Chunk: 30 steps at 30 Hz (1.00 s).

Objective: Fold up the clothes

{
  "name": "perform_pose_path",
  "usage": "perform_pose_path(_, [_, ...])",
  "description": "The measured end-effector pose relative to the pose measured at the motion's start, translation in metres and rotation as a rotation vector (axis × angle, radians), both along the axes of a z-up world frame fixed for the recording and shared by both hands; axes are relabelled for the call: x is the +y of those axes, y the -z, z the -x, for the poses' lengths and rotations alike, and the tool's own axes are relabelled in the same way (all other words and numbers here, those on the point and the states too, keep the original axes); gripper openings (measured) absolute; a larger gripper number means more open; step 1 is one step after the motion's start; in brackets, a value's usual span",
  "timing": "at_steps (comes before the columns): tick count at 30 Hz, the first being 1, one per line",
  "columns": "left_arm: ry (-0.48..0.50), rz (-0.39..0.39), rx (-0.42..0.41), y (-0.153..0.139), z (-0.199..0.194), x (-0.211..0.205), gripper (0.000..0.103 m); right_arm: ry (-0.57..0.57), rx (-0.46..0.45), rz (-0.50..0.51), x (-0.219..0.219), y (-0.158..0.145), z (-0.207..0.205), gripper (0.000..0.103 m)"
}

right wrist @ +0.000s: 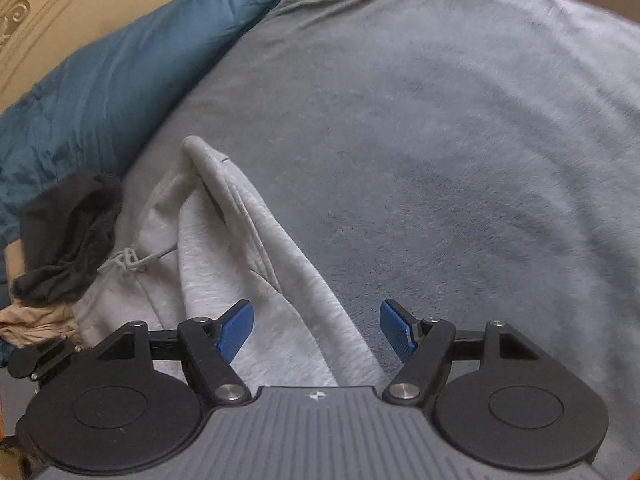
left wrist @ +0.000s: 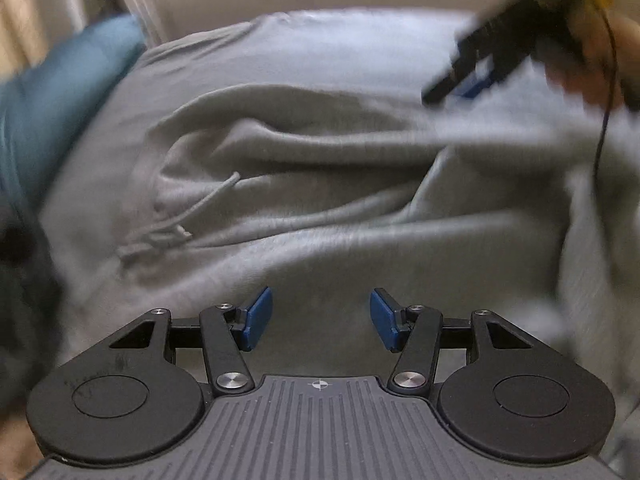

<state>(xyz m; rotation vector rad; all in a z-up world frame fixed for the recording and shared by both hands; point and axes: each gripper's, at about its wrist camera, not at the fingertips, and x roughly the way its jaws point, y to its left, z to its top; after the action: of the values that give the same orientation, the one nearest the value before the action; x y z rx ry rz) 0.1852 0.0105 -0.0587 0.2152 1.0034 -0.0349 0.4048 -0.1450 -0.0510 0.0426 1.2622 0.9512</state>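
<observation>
A light grey garment (right wrist: 240,260) with a drawstring (right wrist: 128,262) lies crumpled on a grey blanket (right wrist: 440,160). In the left wrist view the same garment (left wrist: 300,168) spreads in long folds, its drawstring (left wrist: 176,216) to the left. My left gripper (left wrist: 320,316) hangs open just above the cloth, with nothing pinched between its blue pads (left wrist: 256,318). My right gripper (right wrist: 316,328) is open over the garment's near edge, and cloth runs under its left pad (right wrist: 236,330). A hand holds the blurred right gripper (left wrist: 468,76) at the upper right of the left wrist view.
A teal pillow (right wrist: 100,80) lies along the blanket's left side, against a cream carved headboard (right wrist: 60,8). A black garment (right wrist: 68,232) and a beige one (right wrist: 32,316) sit left of the grey garment. A black cable (left wrist: 604,120) dangles at the right.
</observation>
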Motion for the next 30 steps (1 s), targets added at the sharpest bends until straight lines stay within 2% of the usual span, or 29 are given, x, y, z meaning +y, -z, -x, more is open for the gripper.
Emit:
perform_pose_path(2, [-0.011,-0.044,0.026,0.005,-0.007,0.001,0.054,-0.032,-0.002,-0.001,-0.002,0.005,-0.003,0.052])
perform_pose_path(4, [-0.049,-0.041,0.014,0.012,-0.013,0.004,0.054,-0.055,-0.037,0.022,-0.001,0.008,-0.003,0.011])
perform_pose_path(7, [-0.100,-0.033,-0.041,0.024,-0.018,0.008,0.054,-0.043,-0.125,0.051,0.005,-0.008,-0.003,0.003])
perform_pose_path(12, [-0.105,-0.056,-0.090,0.029,-0.021,0.003,0.054,-0.089,-0.354,0.149,0.032,-0.059,-0.014,0.003])
perform_pose_path(15, [-0.109,-0.038,-0.087,0.027,-0.022,0.006,0.054,-0.145,-0.461,0.266,0.053,-0.054,-0.026,0.002])
perform_pose_path(18, [-0.109,-0.019,-0.089,0.026,-0.021,0.010,0.055,-0.143,-0.490,0.370,0.058,-0.020,-0.035,0.004])
perform_pose_path(20, [-0.090,-0.025,-0.099,0.027,-0.018,0.011,0.055,-0.119,-0.492,0.437,0.058,0.006,-0.042,0.016])
perform_pose_path(21, [-0.080,-0.028,-0.104,0.027,-0.017,0.011,0.055,-0.090,-0.502,0.450,0.057,0.012,-0.044,0.037])
perform_pose_path(22, [-0.073,-0.028,-0.107,0.027,-0.016,0.012,0.055,-0.055,-0.515,0.445,0.054,0.011,-0.046,0.048])
perform_pose_path(26, [-0.083,0.008,-0.108,0.026,-0.016,0.018,0.055,0.095,-0.491,0.290,0.031,-0.026,-0.053,0.048])
perform_pose_path(28, [-0.092,0.026,-0.109,0.024,-0.016,0.020,0.055,0.102,-0.488,0.192,0.034,-0.049,-0.052,0.048])
perform_pose_path(30, [-0.092,0.032,-0.117,0.021,-0.015,0.019,0.055,0.038,-0.445,0.106,0.055,-0.059,-0.050,0.048])
